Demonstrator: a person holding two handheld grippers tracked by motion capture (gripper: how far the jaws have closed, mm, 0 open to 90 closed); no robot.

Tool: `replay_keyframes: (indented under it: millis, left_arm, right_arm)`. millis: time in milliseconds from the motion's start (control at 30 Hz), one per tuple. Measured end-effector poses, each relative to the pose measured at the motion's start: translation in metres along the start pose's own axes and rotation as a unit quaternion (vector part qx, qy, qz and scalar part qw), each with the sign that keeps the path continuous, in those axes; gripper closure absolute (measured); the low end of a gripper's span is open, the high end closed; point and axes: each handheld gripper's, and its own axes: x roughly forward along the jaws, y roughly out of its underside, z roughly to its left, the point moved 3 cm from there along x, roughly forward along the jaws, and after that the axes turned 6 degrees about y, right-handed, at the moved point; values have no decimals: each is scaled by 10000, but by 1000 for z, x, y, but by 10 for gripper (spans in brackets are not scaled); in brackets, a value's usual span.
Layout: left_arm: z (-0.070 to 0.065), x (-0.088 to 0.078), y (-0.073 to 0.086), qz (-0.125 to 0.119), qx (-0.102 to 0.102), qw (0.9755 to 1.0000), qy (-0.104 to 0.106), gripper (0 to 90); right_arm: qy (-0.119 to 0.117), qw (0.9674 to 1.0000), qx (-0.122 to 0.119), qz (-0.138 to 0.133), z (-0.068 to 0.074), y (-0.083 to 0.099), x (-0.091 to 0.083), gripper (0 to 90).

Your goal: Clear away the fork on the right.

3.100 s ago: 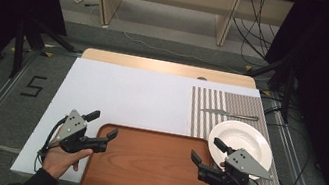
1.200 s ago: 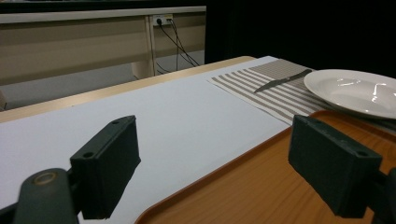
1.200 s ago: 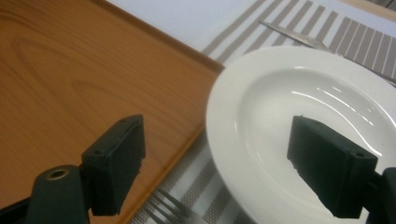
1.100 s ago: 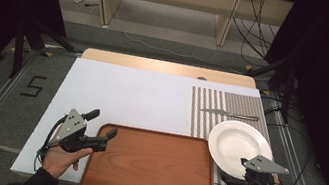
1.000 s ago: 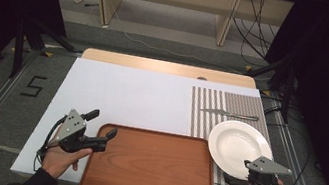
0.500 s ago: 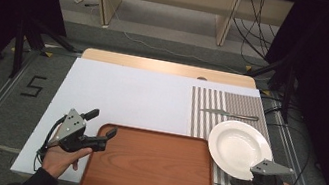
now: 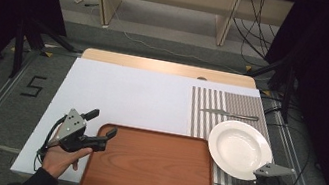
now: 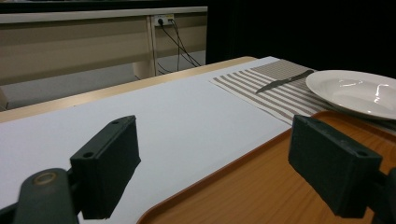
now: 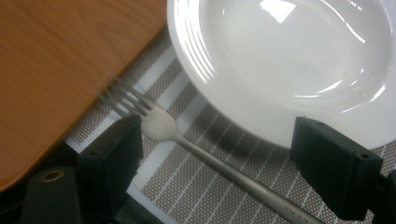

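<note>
a rectangular orange-brown wooden-look tray (image 7: 149, 171) lies at the near edge of a white-topped table (image 7: 126, 96), its surface bare; to its right a grey-and-white striped placemat (image 7: 231, 104) runs from the far side of the table to the near edge; on the mat sits a round white ceramic plate (image 7: 239, 148), just beside the tray's right rim; beyond the plate, nearer the far edge of the mat, a silver table knife (image 7: 229, 114) lies crosswise, apart from the plate; a silver metal fork (image 9: 187, 140) lies on the mat in front of the plate, its tines pointing toward the tray's right edge and stopping just short of it.

the left gripper (image 7: 95, 129) is held low at the tray's near left corner by a hand (image 7: 57, 158); its jaws stand wide apart with nothing between them; in the left gripper view one jaw hangs over the white table top and the other over the tray's rim; whether either touches is unclear.

the right gripper (image 9: 224, 154) is at the near right corner of the table, over the mat; its jaws are spread wide and straddle the fork's neck and handle, one jaw just beside the fork's head on the tray side, the other over the plate's near rim; they are not closed on the fork.
</note>
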Motion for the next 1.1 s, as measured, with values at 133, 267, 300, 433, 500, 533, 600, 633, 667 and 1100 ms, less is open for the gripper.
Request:
replay_keyframes:
  millis: [133, 267, 300, 433, 500, 533, 600, 633, 667, 1100]
  left_arm:
    - [1, 0, 0, -11, -4, 10000, -15, 160]
    - [0, 0, 0, 7, -8, 10000, -24, 160]
    - [0, 0, 0, -11, -11, 10000, -21, 160]
    - [0, 0, 0, 1, 7, 10000, -15, 160]
    - [0, 0, 0, -22, -5, 10000, -23, 160]
    - [0, 0, 0, -13, 3, 10000, -24, 160]
    - [0, -1, 0, 2, 11, 10000, -26, 160]
    - [0, -1, 0, -12, 5, 10000, -23, 160]
    - [0, 0, 0, -23, 2, 10000, -26, 160]
    - [0, 1, 1, 7, 21, 10000, -22, 161]
  right_arm:
    - [45, 10000, 23, 61, -3, 3, 1, 168]
    - [-31, 9998, 36, 192, -4, 6, 1, 168]
    - [-43, 9997, 45, 222, -5, 7, 2, 168]
    - [-80, 9991, 64, 413, -6, 11, 5, 171]
    - [-91, 9989, 87, 451, -7, 12, 6, 176]
    - [-111, 9988, 102, 474, -7, 13, 7, 179]
    - [-132, 9983, 117, 554, -8, 15, 9, 183]
    - [-142, 9981, 123, 580, -8, 16, 10, 186]
    - [-166, 9978, 129, 625, -9, 17, 13, 190]
    - [-231, 9959, 33, 877, -15, 16, 28, 226]
